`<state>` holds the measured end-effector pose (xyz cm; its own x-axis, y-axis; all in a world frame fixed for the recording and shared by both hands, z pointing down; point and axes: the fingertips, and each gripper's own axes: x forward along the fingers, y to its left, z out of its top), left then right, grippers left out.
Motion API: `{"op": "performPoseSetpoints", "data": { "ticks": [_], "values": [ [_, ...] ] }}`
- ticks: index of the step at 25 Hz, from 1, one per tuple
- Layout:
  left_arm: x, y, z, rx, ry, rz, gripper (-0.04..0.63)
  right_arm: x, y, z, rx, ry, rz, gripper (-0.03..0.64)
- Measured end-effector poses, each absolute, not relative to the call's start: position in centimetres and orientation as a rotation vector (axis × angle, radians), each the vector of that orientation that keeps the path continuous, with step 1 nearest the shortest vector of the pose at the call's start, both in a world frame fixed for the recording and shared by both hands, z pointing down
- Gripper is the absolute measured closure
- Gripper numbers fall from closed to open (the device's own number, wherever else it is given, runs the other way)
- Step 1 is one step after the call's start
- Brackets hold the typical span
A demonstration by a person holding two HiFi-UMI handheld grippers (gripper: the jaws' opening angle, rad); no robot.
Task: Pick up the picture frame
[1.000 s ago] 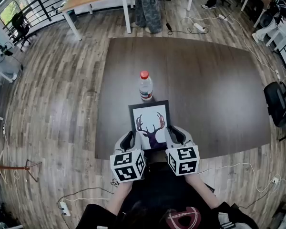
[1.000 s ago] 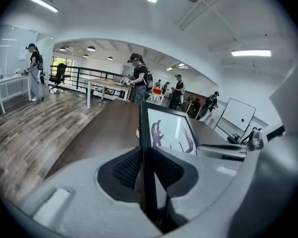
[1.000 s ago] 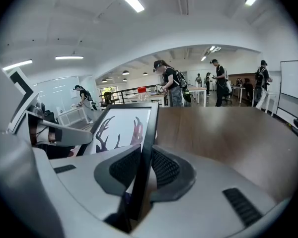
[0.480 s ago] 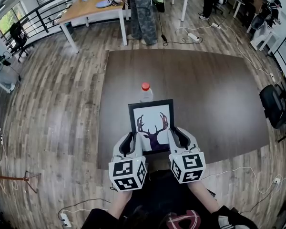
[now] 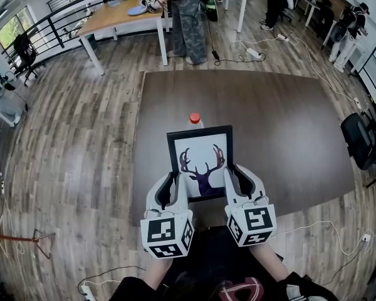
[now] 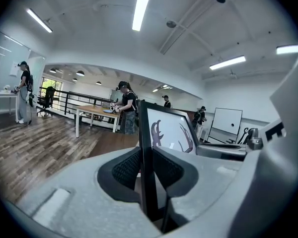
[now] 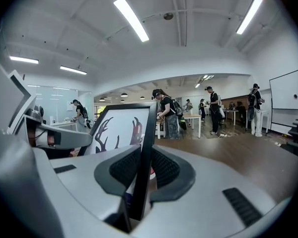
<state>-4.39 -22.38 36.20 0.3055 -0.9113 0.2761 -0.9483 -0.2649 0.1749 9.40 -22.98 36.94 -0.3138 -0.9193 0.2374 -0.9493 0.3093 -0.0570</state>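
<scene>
Black rectangular picture frame (image 5: 200, 163): black border, with a white print bearing a dark purple antlered deer-head silhouette.

Light grey left gripper (image 5: 174, 190) and light grey right gripper (image 5: 238, 182): pale grey shells with black, finely ribbed pads (image 6: 126, 168). Each carries a white marker cube (image 5: 167, 233) printed with black square patterns.

Clear plastic bottle (image 5: 195, 118): red cap.

Dark brown rectangular table (image 5: 276, 124): plain, even tone.

Wood-plank floor (image 5: 69, 137): grey-brown with streaked grain.

Pale wooden desk (image 5: 116, 14): light tan top and white legs.
</scene>
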Motion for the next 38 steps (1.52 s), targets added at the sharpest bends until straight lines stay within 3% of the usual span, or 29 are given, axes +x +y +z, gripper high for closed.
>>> {"op": "performPoseSetpoints", "data": {
  "ticks": [14, 38],
  "values": [
    [-3.6, -21.7, 31.8, 2.452, -1.696, 0.032, 0.515, 10.2, -21.7, 32.6, 1.874, -2.452, 0.106, 0.543],
    [-3.5, -22.1, 32.8, 2.451, -1.65, 0.04, 0.515, 10.2, -21.7, 33.1, 1.899, -2.42, 0.063, 0.543]
  ]
}}
